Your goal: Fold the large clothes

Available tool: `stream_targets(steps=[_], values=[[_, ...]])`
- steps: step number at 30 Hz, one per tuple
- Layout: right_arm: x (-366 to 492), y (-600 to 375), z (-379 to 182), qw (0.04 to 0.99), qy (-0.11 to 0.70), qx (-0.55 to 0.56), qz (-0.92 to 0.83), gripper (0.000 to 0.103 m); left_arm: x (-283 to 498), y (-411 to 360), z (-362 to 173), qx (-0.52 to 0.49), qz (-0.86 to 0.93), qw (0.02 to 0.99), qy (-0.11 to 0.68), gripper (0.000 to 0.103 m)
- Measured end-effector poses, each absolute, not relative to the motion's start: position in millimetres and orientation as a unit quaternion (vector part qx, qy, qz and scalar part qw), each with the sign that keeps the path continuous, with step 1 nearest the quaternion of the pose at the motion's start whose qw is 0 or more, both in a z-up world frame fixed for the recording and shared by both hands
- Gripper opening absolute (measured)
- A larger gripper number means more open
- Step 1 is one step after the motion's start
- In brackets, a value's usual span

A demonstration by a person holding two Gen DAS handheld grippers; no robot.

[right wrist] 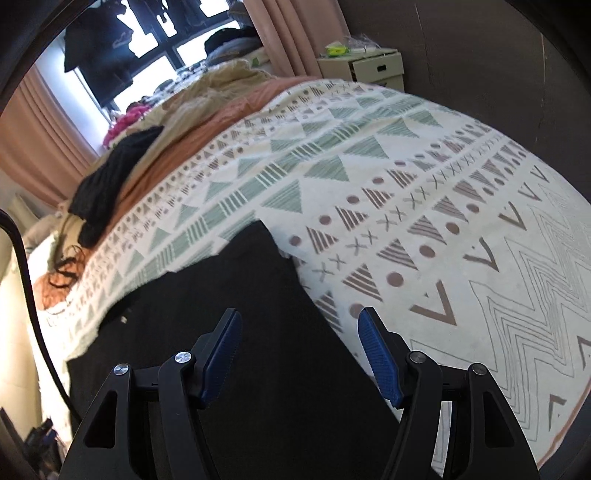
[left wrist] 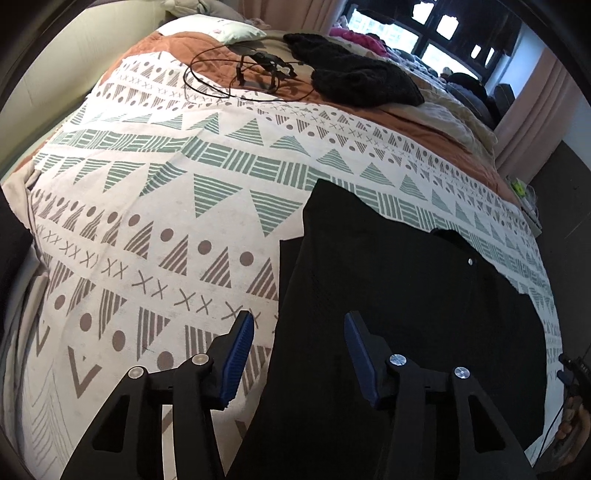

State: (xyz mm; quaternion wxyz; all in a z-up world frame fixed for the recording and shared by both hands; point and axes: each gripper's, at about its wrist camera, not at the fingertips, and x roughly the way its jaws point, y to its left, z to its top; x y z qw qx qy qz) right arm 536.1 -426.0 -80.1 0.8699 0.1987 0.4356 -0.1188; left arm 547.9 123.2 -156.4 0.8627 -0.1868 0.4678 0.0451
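A large black garment [left wrist: 399, 314] lies flat on the patterned white bedspread [left wrist: 166, 206], with a small silver snap [left wrist: 470, 261] near its collar. My left gripper [left wrist: 299, 328] is open and empty, hovering over the garment's left edge. In the right wrist view the same garment [right wrist: 229, 295] spreads below my right gripper [right wrist: 300, 325], which is open and empty over the garment's right edge. The bedspread [right wrist: 424, 221] extends to the right of it.
A black knitted item [left wrist: 354, 70] and a tangle of black cable with a device [left wrist: 255, 70] lie at the far end of the bed. A white pillow [left wrist: 225, 29] sits at the head. A nightstand [right wrist: 364, 66] stands beside the bed. Curtains [right wrist: 40, 140] hang by the window.
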Motion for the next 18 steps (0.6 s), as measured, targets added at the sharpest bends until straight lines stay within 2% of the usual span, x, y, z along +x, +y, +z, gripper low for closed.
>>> stream_targets(steps=[3,5,7,8,9,10,12,18], values=[[536.9,-427.1,-96.0,0.862,0.456,0.187,-0.116,0.066,548.1,124.9,-173.7,-0.186,0.047,0.857,0.479,0.041],[539.4,-425.2,-103.4,0.859,0.468,0.168,-0.121,0.066,549.8,128.3,-181.4,-0.195,0.045,0.853,0.481,0.040],[542.4,-422.9,-110.6,0.857,0.476,0.156,-0.118,0.066,551.8,129.2,-185.1,-0.193,0.051,0.854,0.481,0.031],[544.1,-422.2,-114.5,0.856,0.480,0.151,-0.118,0.065,553.3,129.2,-187.3,-0.195,0.049,0.853,0.482,0.023],[546.2,-421.6,-118.7,0.855,0.484,0.146,-0.118,0.052,554.6,128.6,-188.6,-0.198,0.045,0.852,0.483,0.017],[547.9,-421.4,-122.5,0.853,0.487,0.146,-0.114,0.033,556.5,127.7,-189.9,-0.198,0.044,0.852,0.484,0.015],[549.7,-422.8,-125.9,0.852,0.488,0.156,-0.108,0.006,559.3,124.1,-189.5,-0.189,0.047,0.854,0.482,0.004],[552.3,-427.4,-115.0,0.871,0.449,0.157,-0.121,0.002,570.5,123.2,-190.8,-0.192,0.057,0.861,0.467,0.001]])
